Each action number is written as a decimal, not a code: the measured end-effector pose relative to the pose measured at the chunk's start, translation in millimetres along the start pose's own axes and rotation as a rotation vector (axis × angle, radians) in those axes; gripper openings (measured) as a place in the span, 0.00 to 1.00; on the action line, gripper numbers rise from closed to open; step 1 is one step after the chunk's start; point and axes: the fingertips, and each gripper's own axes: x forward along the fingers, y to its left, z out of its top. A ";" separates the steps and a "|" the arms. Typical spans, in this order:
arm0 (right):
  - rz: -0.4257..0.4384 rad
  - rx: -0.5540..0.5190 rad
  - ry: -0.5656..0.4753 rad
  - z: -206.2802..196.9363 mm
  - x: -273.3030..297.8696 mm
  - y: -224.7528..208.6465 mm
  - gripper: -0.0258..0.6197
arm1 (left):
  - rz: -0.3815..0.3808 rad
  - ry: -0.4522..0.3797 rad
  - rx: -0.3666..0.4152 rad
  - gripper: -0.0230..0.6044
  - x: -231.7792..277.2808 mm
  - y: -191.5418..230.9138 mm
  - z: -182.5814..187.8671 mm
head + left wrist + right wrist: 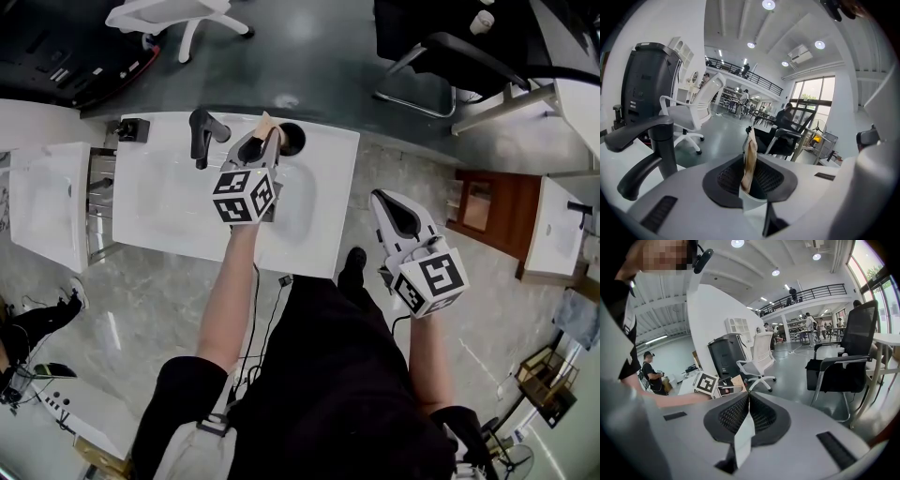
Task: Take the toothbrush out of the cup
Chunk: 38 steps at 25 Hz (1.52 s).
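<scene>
Standing near upright, the toothbrush (pixel 750 159) was clamped by its tan handle between the two pads of the left gripper (pixel 265 141), with the head end rising clear above the jaws. The grip sat on the handle, probably because that was the only part reaching above the rim. A near-vertical hold would also let the brush be drawn straight up without dragging the cup (pixel 292 139) over. The dark cup stood on the white washbasin (pixel 169 202), just beside the jaw tips at the back edge. From where I stood, the gripper body covered the lower handle, so I could not tell whether the bottom end was inside the cup or already clear of it. A black tap (pixel 201 133) rose to the left of the gripper, near enough to matter: a lift should go upward, not sideways toward it. The right gripper (pixel 382 202) hung off to the side of the basin, above the floor. Its jaws were closed together on nothing, and it played no part in the hold, so the cup had no steadying support.
</scene>
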 end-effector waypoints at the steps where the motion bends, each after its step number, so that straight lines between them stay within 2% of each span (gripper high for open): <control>1: 0.002 0.001 0.000 -0.1 -0.1 0.6 0.09 | -0.001 0.000 0.001 0.14 -0.2 -0.2 0.2; 14: 0.016 -0.002 -0.018 1.3 0.9 4.2 0.09 | -0.005 -0.054 0.013 0.11 -13.9 -0.1 20.8; 25: 0.042 -0.017 -0.064 9.7 -13.7 14.1 0.09 | -0.006 -0.180 0.020 0.10 -52.9 -14.6 62.7; 38: 0.133 -0.038 -0.141 3.9 -58.4 11.1 0.09 | 0.065 -0.326 0.059 0.10 -111.5 -56.8 87.5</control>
